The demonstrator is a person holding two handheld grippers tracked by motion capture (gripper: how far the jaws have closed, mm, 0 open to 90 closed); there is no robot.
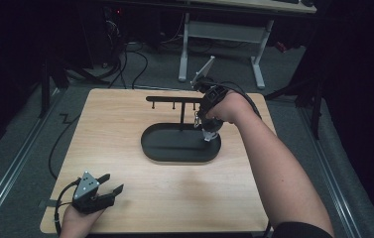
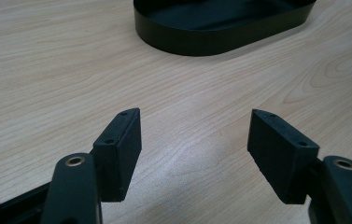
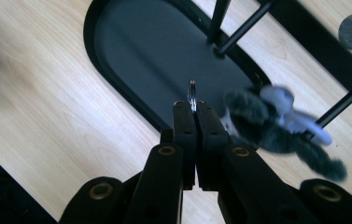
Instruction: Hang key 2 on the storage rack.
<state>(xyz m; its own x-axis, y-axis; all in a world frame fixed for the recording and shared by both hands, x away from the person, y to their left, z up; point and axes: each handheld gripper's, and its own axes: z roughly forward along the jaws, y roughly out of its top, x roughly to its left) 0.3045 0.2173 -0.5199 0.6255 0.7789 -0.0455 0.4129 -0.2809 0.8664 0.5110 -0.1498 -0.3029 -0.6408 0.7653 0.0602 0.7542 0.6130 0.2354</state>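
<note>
From the high view, the right gripper [image 1: 208, 130] hangs over the right end of an oval black tray [image 1: 155, 148] on a pale wood table [image 1: 125, 124], beside a thin black rack [image 1: 174, 99] with short pegs. A small pale charm [image 1: 210, 134] dangles under it. The left gripper [image 1: 109, 187] rests at the table's near left corner.

In the left gripper view, the blocky matte jaws stand spread with bare wood grain between them, and the tray's [image 2: 201, 42] smooth wall lies ahead.

In the right gripper view, the jaws are pressed together on a thin metal ring [image 3: 192, 95]. The charm [image 3: 281, 126], fuzzy, dark grey and lilac, hangs blurred beside them above the tray [image 3: 131, 51] edge.
</note>
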